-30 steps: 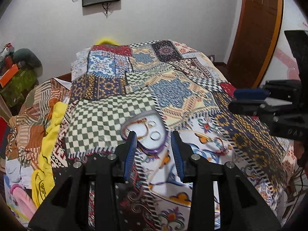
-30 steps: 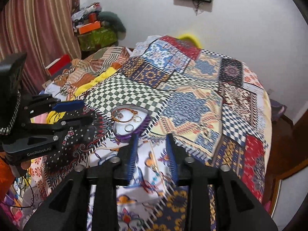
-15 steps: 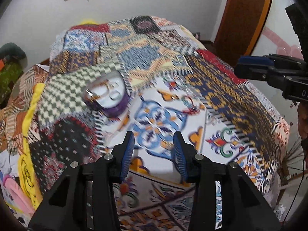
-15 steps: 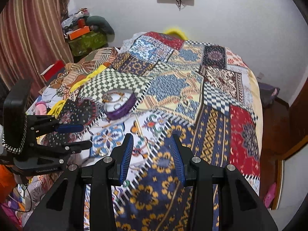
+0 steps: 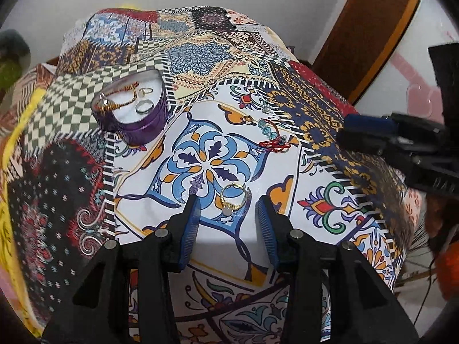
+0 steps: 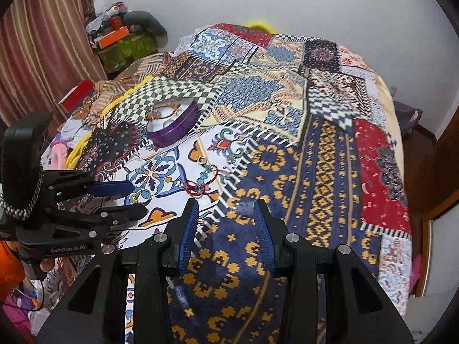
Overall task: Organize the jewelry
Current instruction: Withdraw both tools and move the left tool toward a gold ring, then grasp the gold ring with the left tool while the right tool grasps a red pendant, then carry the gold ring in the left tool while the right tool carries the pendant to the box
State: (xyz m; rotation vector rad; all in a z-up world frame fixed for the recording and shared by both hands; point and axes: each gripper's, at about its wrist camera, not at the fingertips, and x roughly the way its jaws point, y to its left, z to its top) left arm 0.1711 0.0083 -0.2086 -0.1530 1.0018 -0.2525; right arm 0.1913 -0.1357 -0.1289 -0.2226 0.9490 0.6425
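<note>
A purple heart-shaped box (image 5: 132, 111) with a white lining holds a gold bangle and rings; it sits on the patchwork bedspread, also in the right wrist view (image 6: 172, 124). A gold ring (image 5: 233, 199) lies on the cloth just ahead of my open left gripper (image 5: 226, 203), between its fingertips. It also shows in the right wrist view (image 6: 140, 195). A red-and-teal bracelet (image 5: 272, 136) lies further right, also in the right wrist view (image 6: 200, 185). My right gripper (image 6: 226, 209) is open and empty above the dark blue patch.
The patchwork bedspread (image 5: 315, 109) covers the whole bed. Clothes and a yellow cloth (image 6: 83, 140) pile up at the left side, with boxes (image 6: 114, 35) by the curtain. A wooden door (image 5: 370, 25) stands at the right.
The left gripper has moved back from the purple box and down toward the gold ring, now between its fingertips. The right gripper has drifted right over the dark blue patch.
</note>
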